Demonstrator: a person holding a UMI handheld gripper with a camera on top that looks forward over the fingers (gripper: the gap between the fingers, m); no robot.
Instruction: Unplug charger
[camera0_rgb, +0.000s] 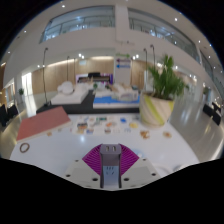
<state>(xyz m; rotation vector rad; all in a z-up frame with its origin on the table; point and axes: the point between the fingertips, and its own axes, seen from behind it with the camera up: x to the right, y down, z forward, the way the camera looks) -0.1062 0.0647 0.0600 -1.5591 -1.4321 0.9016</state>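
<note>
Daylight fills a wide atrium as the gripper (110, 172) hangs over a white table (60, 150), pointing forward across it. On the table's left edge lies a small dark ring-shaped item (24, 147), with a reddish-brown board (43, 123) just beyond it. Toward the middle, a loose row of small flat items (105, 125) stretches across the far part of the tabletop, well beyond the fingertips; none can be read as a charger with any confidence. Between the fingers (97, 160) sits a grey, boxy object (110, 152), possibly the charger itself, its long axis seemingly upright and in line with the gripper. Whether both pads press on it cannot be told. To the right, a potted plant (163, 85) stands at the table's far corner. No socket or cable is visible.
</note>
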